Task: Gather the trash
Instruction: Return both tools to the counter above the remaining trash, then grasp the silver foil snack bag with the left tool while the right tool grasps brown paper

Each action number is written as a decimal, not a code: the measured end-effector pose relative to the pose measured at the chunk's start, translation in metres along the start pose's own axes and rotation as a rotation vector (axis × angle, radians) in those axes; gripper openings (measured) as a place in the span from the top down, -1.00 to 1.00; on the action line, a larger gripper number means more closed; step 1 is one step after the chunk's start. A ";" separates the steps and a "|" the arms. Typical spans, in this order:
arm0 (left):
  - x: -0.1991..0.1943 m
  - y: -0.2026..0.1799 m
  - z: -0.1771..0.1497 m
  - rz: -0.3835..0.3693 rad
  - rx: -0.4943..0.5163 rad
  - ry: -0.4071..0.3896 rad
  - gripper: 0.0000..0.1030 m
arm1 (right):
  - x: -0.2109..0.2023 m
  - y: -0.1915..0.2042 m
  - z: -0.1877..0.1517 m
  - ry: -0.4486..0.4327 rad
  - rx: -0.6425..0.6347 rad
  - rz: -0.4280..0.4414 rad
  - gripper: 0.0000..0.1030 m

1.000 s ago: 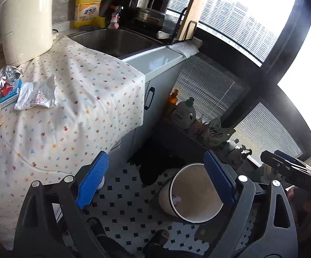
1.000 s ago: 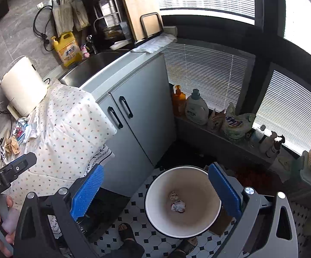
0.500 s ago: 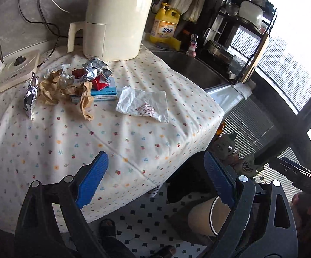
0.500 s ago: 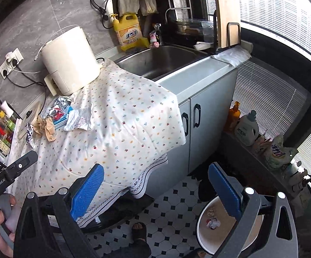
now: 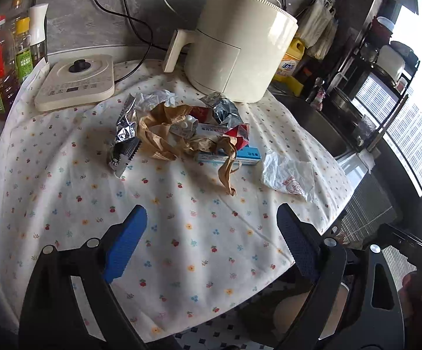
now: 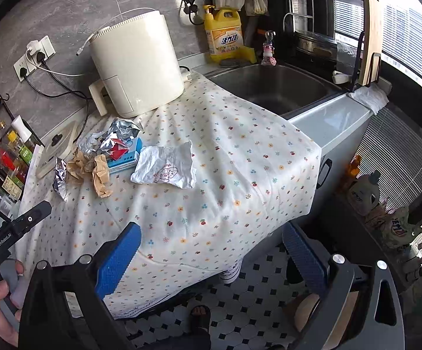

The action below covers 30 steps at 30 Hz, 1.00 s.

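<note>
Trash lies in a heap on the flowered tablecloth [image 5: 181, 218]: crumpled brown paper [image 5: 164, 134], a foil wrapper [image 5: 125, 134], crumpled foil [image 5: 225, 110], a red carton [image 5: 240, 135], a blue and white box [image 5: 240, 154] and a white plastic wrapper [image 5: 289, 175]. The heap also shows in the right wrist view, with the white wrapper [image 6: 164, 166] nearest. My left gripper [image 5: 211, 248] is open and empty above the cloth, short of the heap. My right gripper [image 6: 211, 259] is open and empty over the cloth's front edge. The white trash bin [image 6: 307, 309] shows only partly, on the floor behind the right finger.
A cream air fryer [image 5: 237, 49] stands behind the heap. A flat cream cooker [image 5: 76, 84] and sauce bottles [image 5: 3, 58] are at the left. A sink [image 6: 275, 84] and yellow detergent jug [image 6: 225, 35] lie to the right. The tiled floor [image 6: 240, 315] is below.
Both grippers have swung up from the bin on the floor toward the table. The left one is now closer to the trash heap. Both stay open and empty.
</note>
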State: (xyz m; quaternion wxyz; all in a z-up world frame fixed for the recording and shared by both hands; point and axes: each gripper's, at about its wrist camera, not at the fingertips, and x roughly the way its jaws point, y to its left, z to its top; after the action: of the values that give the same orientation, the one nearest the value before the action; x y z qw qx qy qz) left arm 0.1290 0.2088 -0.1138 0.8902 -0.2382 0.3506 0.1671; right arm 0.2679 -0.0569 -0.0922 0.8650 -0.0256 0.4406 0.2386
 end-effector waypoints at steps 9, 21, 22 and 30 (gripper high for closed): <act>0.041 0.062 0.034 0.030 0.009 0.054 -0.74 | 0.047 0.065 0.024 -0.009 -0.001 0.018 -0.85; 0.086 0.093 0.051 0.001 0.047 0.164 0.28 | 0.099 0.133 0.034 0.051 -0.044 0.048 -0.85; 0.089 0.093 0.051 -0.008 0.048 0.181 0.49 | 0.103 0.138 0.036 0.058 -0.052 0.050 -0.85; 0.057 0.104 0.050 -0.042 0.034 0.106 0.63 | 0.136 0.176 0.050 0.085 -0.126 0.061 -0.85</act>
State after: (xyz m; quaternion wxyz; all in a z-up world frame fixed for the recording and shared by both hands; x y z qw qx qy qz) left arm 0.1474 0.3294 -0.1541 0.8776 -0.2391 0.3948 0.1297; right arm 0.2964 0.1643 -0.1375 0.8345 -0.0766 0.4619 0.2905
